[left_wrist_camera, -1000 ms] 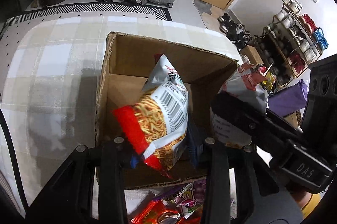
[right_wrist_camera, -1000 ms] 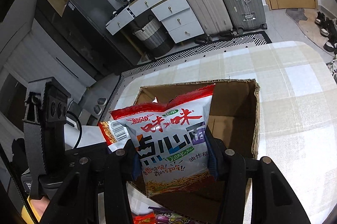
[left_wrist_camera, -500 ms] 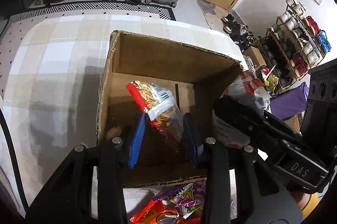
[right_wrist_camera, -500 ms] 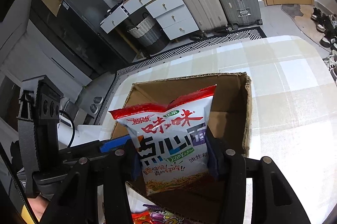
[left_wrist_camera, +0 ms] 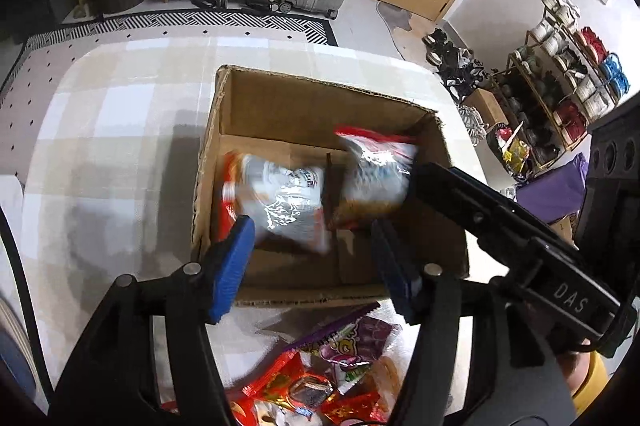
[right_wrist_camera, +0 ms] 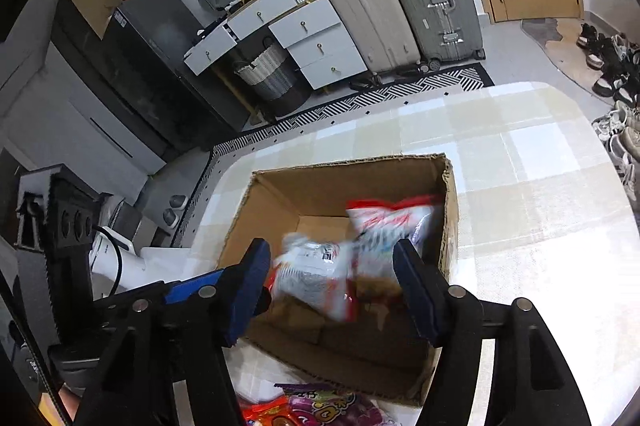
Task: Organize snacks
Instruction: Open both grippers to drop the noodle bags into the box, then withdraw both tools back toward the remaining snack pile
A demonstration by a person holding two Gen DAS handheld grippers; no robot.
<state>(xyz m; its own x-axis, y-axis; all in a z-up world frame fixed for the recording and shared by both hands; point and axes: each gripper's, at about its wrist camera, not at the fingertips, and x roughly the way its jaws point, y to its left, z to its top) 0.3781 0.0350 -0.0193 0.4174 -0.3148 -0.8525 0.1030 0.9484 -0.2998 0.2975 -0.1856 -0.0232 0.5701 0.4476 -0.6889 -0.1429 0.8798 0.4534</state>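
Checked surface [left_wrist_camera: 120, 145] carries all. Left hand-held gripper [left_wrist_camera: 312, 262] and right hand-held gripper [right_wrist_camera: 332, 290], gripping packets a second ago, now gape empty; two packets, one [left_wrist_camera: 280, 201] at 9 o'clock, one [left_wrist_camera: 376, 177] at 3, lie blurred inside one box [left_wrist_camera: 320, 105]. Loose snacks [left_wrist_camera: 328, 366] await at 6 o'clock.

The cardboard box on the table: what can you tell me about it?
The cardboard box is plain brown corrugated card, open-topped with ragged edges, sitting on the checked tablecloth. Inside are two blurred snack bags, one on the left and one at the right wall. More snacks lie just outside its near wall.
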